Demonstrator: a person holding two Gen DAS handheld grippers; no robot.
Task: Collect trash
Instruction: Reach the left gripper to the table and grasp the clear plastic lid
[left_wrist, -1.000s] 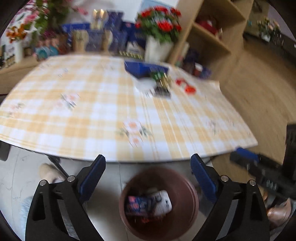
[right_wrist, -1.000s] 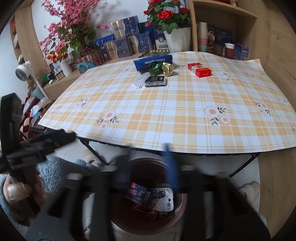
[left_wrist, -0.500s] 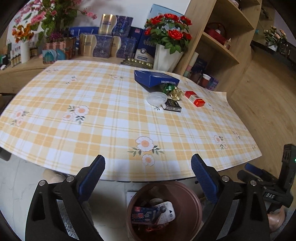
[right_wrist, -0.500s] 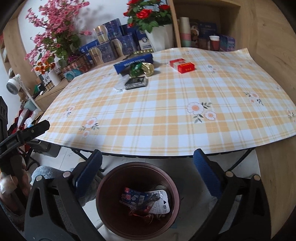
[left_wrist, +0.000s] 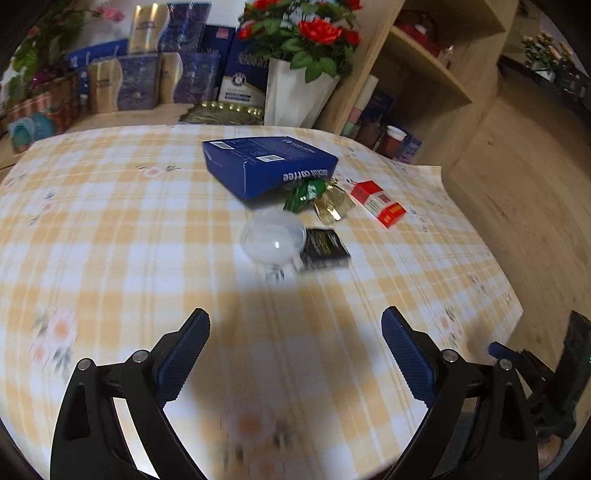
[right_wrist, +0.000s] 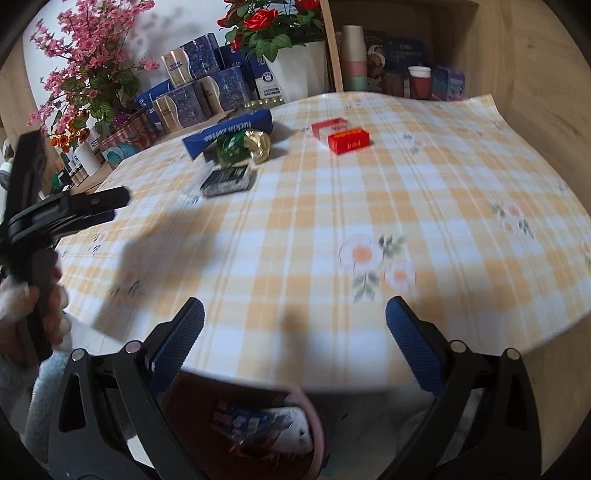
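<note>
Trash lies in a cluster on the checked tablecloth (left_wrist: 110, 240): a blue coffee box (left_wrist: 267, 164), green and gold wrappers (left_wrist: 317, 199), a clear plastic lid (left_wrist: 273, 238), a black packet (left_wrist: 325, 249) and a red and white cigarette pack (left_wrist: 378, 203). My left gripper (left_wrist: 295, 332) hovers open over the cloth, short of the lid, with nothing between its fingers. My right gripper (right_wrist: 293, 321) is open and empty at the table's near edge, above the brown bin (right_wrist: 314, 424), which holds wrappers. The same box (right_wrist: 229, 133), black packet (right_wrist: 227, 181) and red pack (right_wrist: 347, 138) show in the right wrist view.
Flower pots, tins and blue cartons line the back of the table (left_wrist: 155, 74). A wooden shelf unit (left_wrist: 424, 74) with cups stands at the right. The left gripper's handle and a hand (right_wrist: 33, 258) fill the left edge of the right wrist view.
Both grippers moved forward from above the bin toward the table. The left one is now over the cloth near the trash cluster. The right one's jaws, blurred and narrower a second ago, stand wide.
</note>
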